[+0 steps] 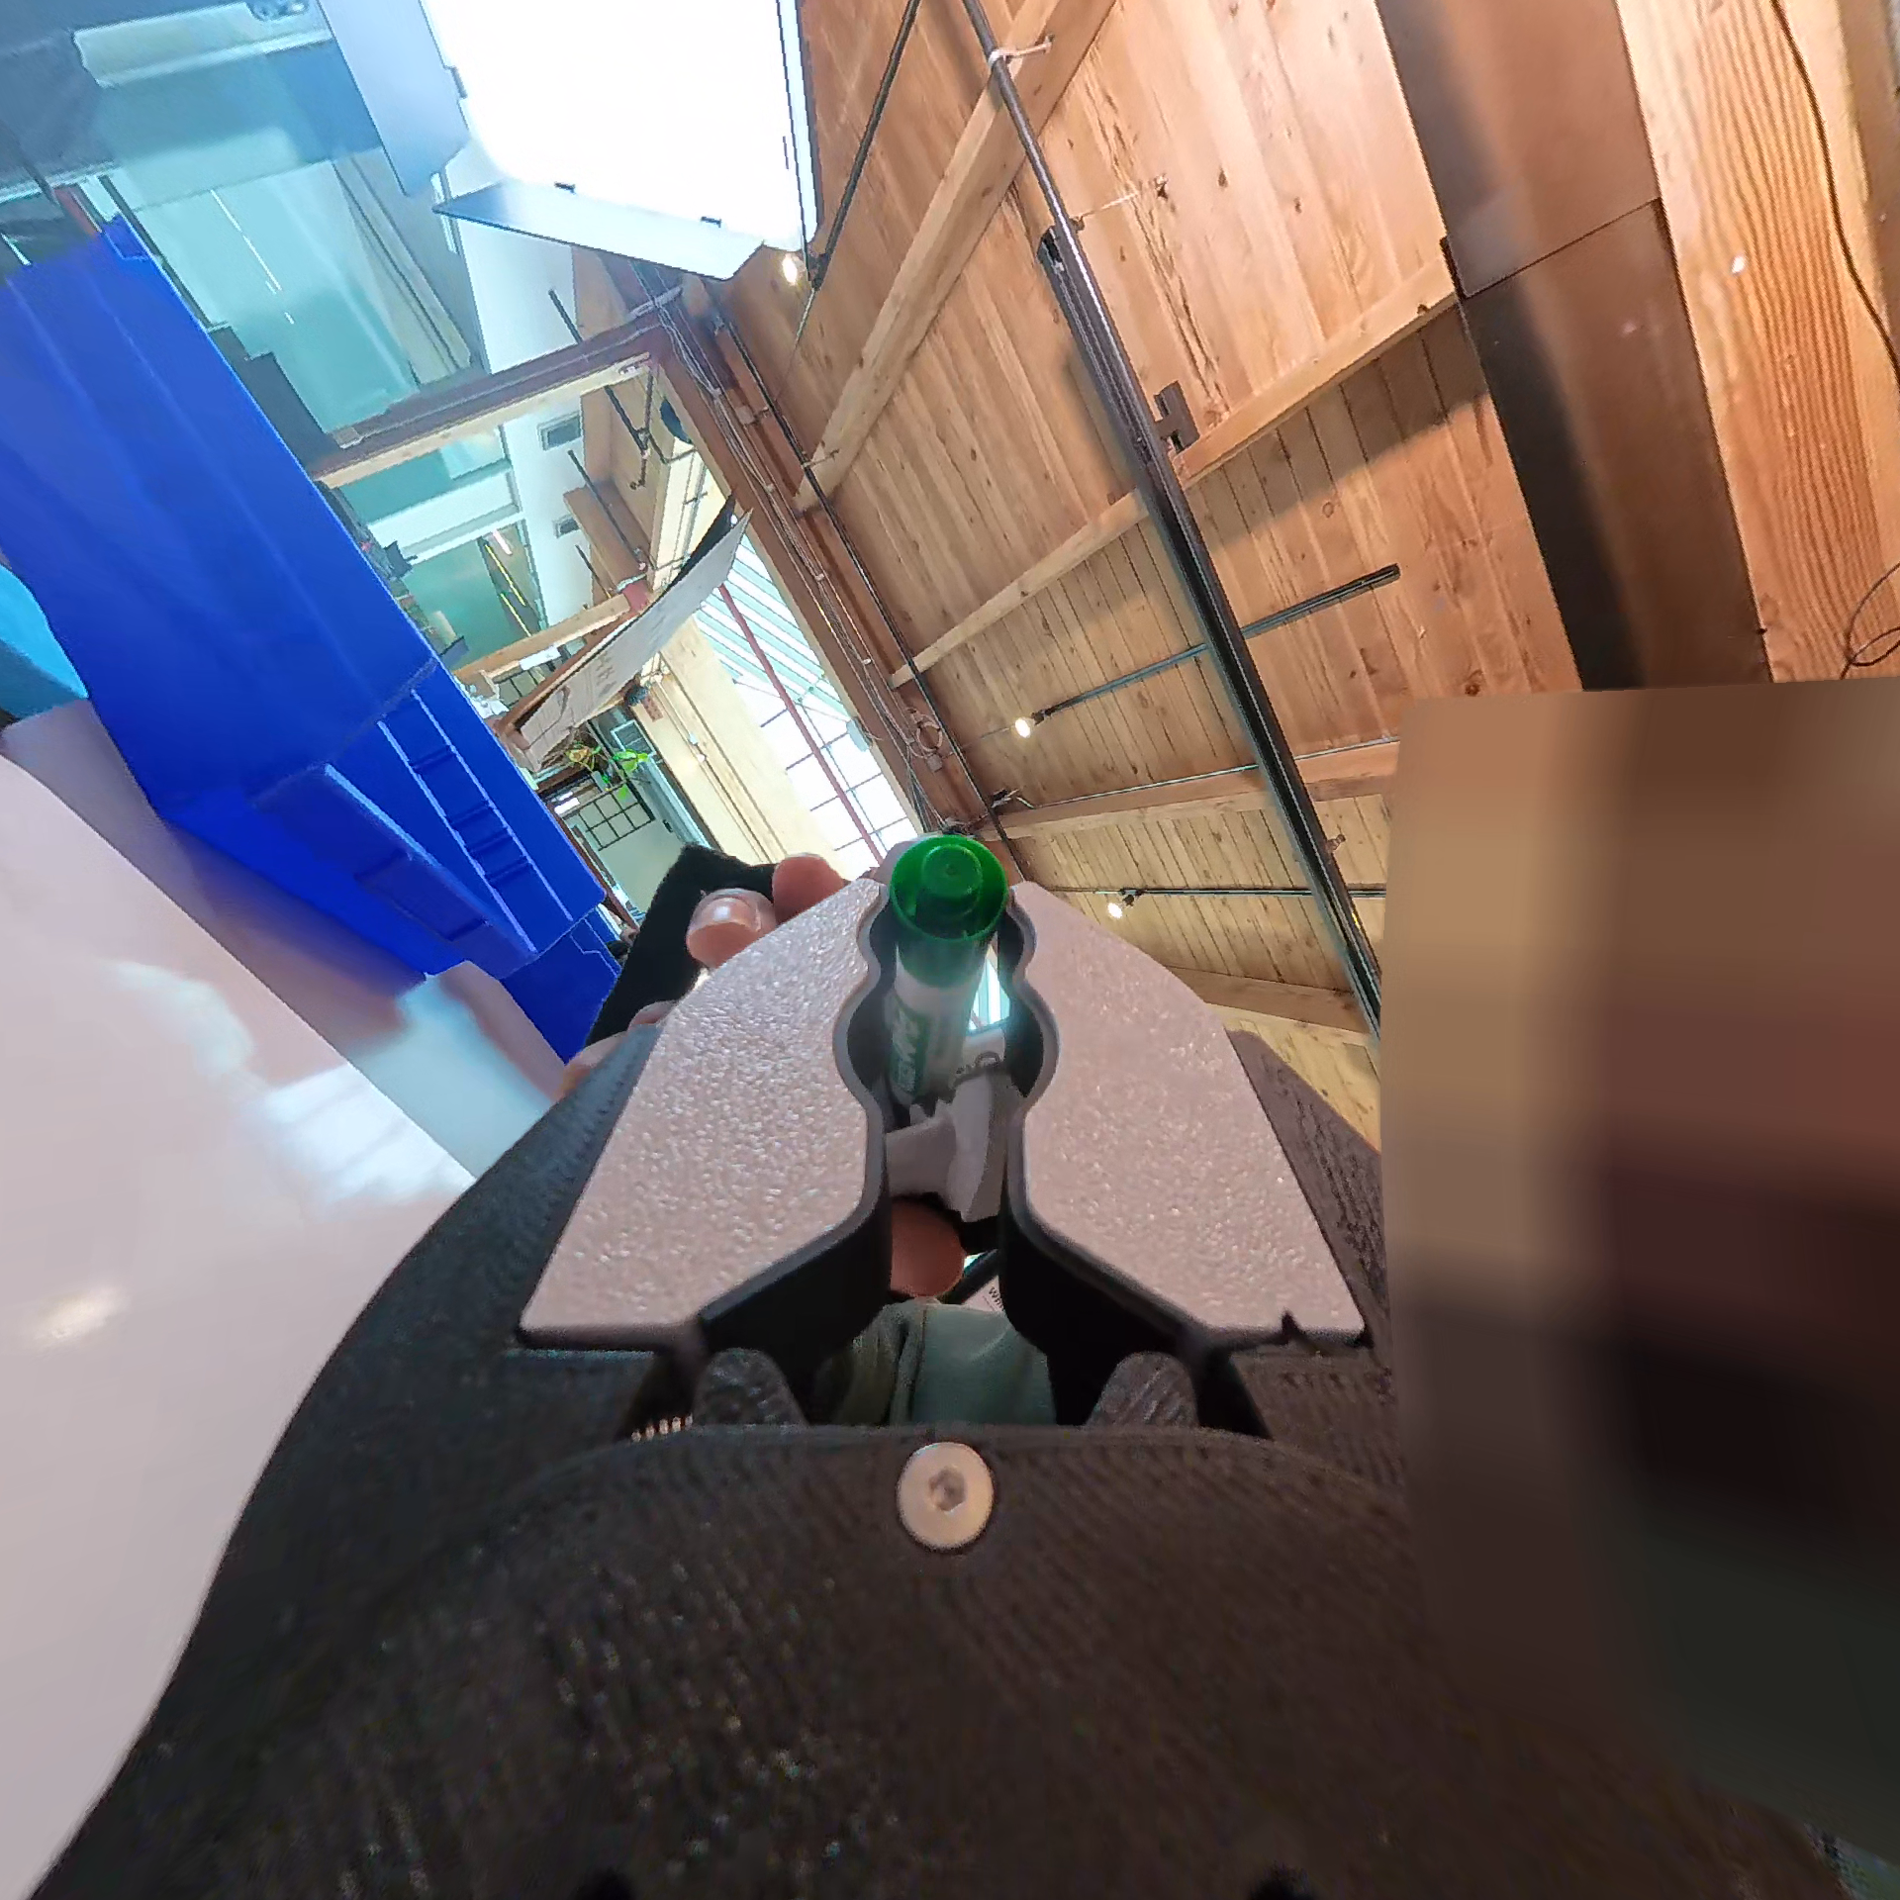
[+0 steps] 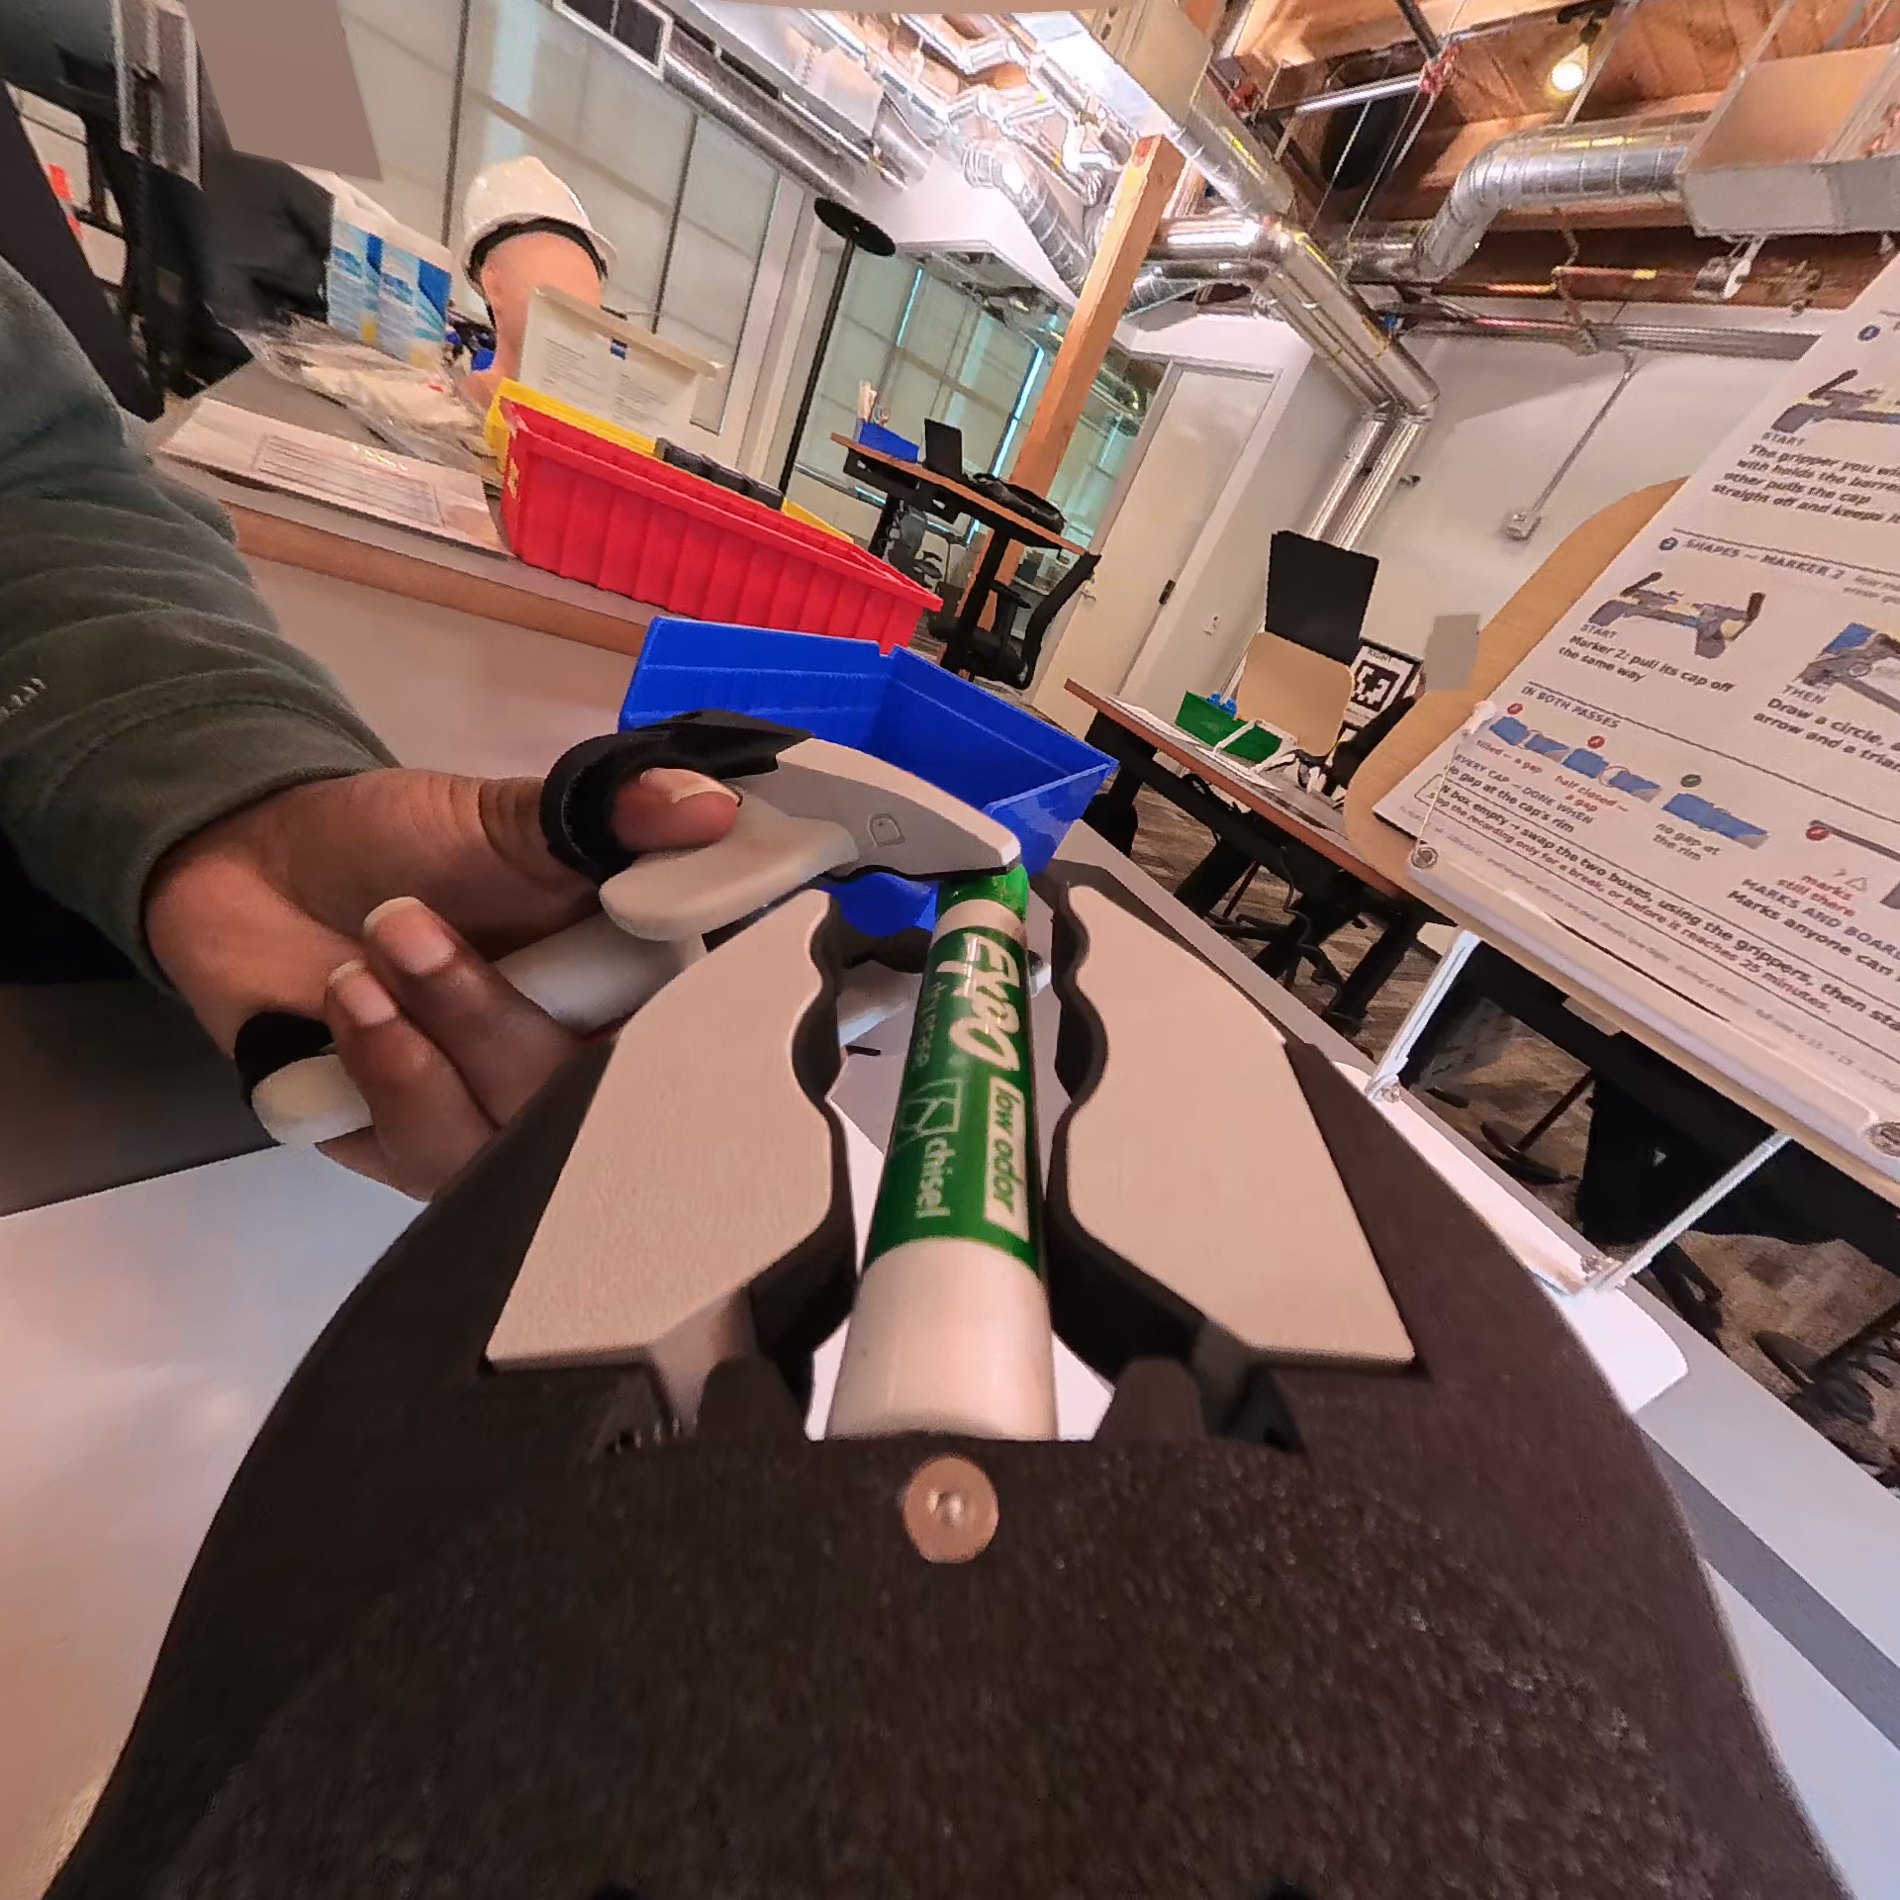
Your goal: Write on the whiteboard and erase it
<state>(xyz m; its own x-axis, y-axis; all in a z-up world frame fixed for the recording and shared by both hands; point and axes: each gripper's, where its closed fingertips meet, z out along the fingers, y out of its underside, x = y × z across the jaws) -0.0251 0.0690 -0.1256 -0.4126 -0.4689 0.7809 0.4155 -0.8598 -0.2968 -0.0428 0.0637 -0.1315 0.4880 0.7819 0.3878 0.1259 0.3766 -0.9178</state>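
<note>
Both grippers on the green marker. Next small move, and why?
Probably pull the cap straight off along the barrel. The left gripper looks closed on the green cap, and the right gripper brackets the marker at its barrel. The cap is still on, so no writing is possible yet.

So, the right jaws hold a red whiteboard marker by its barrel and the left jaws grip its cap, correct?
No: the right wrist view shows a green-and-white whiteboard marker, not red. The right gripper holds its barrel, the left gripper grips its cap.
</note>
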